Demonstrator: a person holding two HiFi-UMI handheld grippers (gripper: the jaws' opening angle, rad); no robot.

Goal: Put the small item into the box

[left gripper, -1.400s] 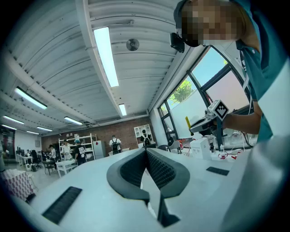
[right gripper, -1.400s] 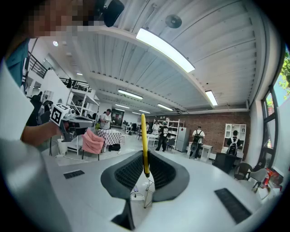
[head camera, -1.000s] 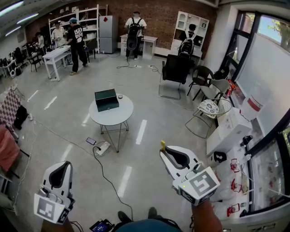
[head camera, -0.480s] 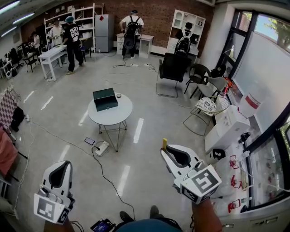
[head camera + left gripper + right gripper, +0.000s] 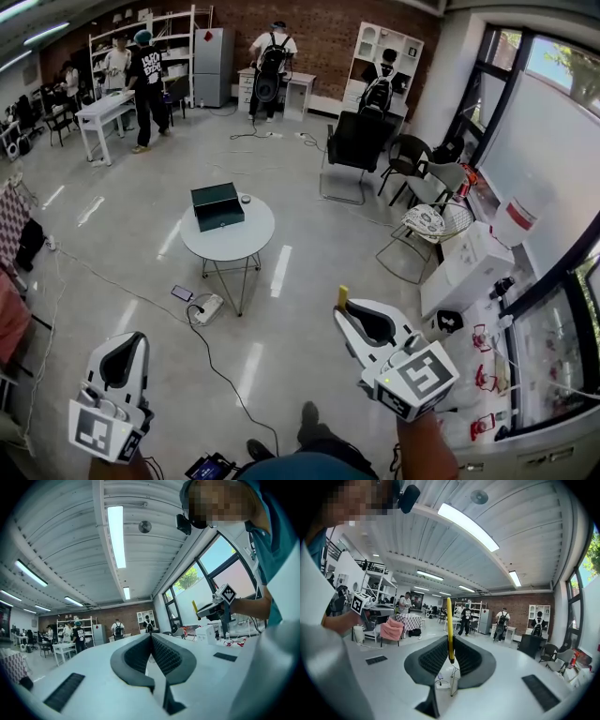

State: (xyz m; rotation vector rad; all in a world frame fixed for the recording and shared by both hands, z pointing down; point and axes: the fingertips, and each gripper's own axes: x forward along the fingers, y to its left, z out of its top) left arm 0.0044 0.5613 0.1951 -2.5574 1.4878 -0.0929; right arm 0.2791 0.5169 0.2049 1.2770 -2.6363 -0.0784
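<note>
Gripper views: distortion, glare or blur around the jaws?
Left gripper view: strong fisheye with dark corners, ceiling light blown out, yet the left gripper reads sharp, jaws together. Right gripper view: same fisheye; right gripper and its clamped yellow strip are crisp. Head view: bent edges, bright windows.

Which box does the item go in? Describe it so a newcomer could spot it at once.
On the open floor in front of the brick wall stands a round white table on thin metal legs. The box sits on its far left part: dark green and rectangular. It is the only large thing on the table; only a small round object lies just right of it.
</note>
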